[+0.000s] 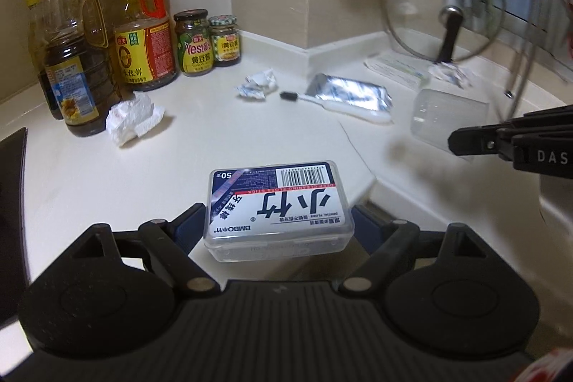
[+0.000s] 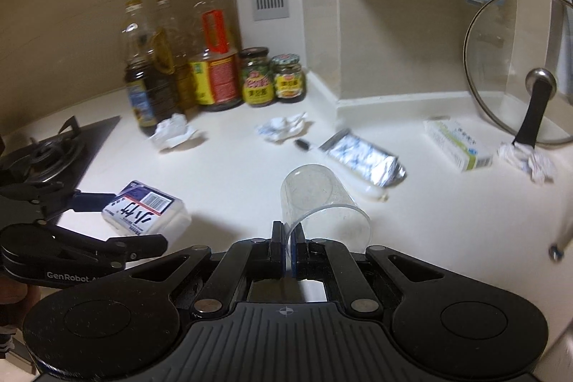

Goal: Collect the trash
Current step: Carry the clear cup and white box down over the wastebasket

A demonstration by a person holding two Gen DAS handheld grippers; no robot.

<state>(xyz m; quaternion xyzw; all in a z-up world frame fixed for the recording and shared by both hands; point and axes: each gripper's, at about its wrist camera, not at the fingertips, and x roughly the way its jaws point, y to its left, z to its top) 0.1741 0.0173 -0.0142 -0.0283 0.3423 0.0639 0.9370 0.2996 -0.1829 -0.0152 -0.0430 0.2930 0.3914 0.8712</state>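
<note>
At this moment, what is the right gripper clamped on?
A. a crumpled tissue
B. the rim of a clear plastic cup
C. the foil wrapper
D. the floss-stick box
B: in the right wrist view the right gripper pinches the wall of the clear plastic cup at its rim.

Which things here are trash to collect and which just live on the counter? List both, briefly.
Trash: floss box held in the left gripper; clear plastic cup pinched at the rim by the right gripper; three crumpled paper wads; foil tube; toothbrush; probably the small carton.

Staying: oil and sauce bottles; two jars; glass lid; stove.
</note>
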